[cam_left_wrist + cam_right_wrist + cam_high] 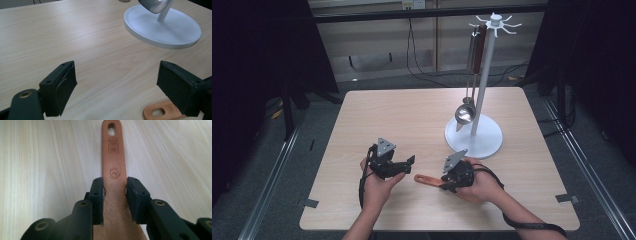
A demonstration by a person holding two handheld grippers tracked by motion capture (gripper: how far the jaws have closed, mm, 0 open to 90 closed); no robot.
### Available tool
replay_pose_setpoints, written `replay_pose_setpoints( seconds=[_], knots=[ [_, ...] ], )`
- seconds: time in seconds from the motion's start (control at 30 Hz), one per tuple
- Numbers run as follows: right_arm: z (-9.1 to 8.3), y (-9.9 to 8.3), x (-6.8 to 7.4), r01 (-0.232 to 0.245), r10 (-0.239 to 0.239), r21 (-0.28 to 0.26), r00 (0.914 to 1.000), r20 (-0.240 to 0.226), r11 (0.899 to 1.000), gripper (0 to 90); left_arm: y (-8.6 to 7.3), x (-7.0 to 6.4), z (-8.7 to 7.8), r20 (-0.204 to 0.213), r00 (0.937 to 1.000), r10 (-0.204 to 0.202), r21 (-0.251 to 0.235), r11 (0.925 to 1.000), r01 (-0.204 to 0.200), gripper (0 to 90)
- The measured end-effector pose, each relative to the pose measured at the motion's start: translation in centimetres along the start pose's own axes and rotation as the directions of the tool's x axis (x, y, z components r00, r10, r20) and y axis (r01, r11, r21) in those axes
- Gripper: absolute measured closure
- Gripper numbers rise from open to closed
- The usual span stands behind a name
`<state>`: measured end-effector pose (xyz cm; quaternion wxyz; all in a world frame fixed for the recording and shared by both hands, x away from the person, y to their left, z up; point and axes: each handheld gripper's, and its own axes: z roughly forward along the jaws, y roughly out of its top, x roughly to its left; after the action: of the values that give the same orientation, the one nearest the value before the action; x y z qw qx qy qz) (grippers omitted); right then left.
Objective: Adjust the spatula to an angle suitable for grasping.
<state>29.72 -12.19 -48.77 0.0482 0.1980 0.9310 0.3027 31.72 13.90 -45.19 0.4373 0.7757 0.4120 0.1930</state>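
Wooden spatula [113, 167], reddish-brown, flat handle with hang hole, stamped logo and circled "Ag+" mark; lying near table [377, 105] front edge. Clamped at handle by right gripper [114, 195] jaws. Left gripper [116, 82] jaws wide apart, holding nothing, just beside handle tip.

Right gripper [446, 183] grips wooden spatula [427, 180] beside white stand [474, 136].

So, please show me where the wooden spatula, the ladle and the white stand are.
wooden spatula [113, 167]: right gripper view, on its handle.
ladle [464, 114]: high view, on its bowl.
white stand [175, 32]: left gripper view, on its round base.
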Motion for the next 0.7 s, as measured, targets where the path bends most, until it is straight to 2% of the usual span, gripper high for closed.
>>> replay_pose_setpoints(
  seconds=[0.13,0.23,0.47,0.7],
  knots=[
    [-0.8,-0.6,-0.3,-0.033,0.033,0.036,0.9994,0.013,0.999,67.7,0.1,-0.1,0.1,0.003,1.0000,-0.007,-0.007,1.0000,0.007,15.4],
    [-0.8,-0.5,-0.3,-0.046,0.045,0.058,0.9988,0.022,0.997,64.5,0.1,-0.2,0.1,0.003,1.0000,0.006,0.003,1.0000,-0.006,15.4],
    [0.0,1.0,0.0,-0.051,0.048,0.095,0.9983,0.033,0.994,61.6,0.1,-0.2,0.1,0.003,1.0000,-0.001,-0.004,1.0000,0.001,15.4],
    [0.2,2.0,0.2,-0.085,0.079,0.157,0.9958,0.047,0.984,63.3,0.0,-0.1,0.1,-0.002,1.0000,-0.001,-0.003,1.0000,0.001,15.5]
  ],
)
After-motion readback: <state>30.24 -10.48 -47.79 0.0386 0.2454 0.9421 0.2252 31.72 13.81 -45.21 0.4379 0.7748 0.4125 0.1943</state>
